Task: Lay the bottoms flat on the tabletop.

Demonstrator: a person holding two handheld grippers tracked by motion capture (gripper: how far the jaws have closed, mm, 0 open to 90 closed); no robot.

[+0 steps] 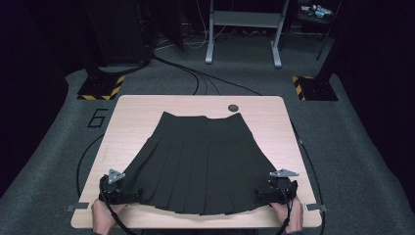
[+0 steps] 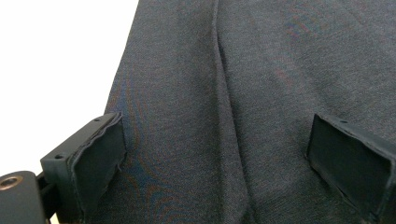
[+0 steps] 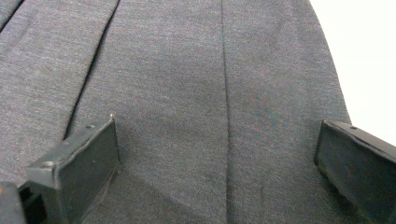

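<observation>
While both hands rest low in the frame:
Skirt: black pleated fabric skirt, hem toward the grippers, waistband far.
Left gripper: jaws wide apart, over the hem corner at lower left.
Right gripper: jaws wide apart, over the hem corner at lower right.

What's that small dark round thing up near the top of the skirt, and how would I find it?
Start with the light wooden table in the middle of the grey carpeted floor. A dark pleated skirt lies spread flat on it, waistband at the far side. Just beyond the waistband's right end, near the table's far edge, sits the small dark disc: the one round thing on the bare wood, apart from the cloth.
</observation>
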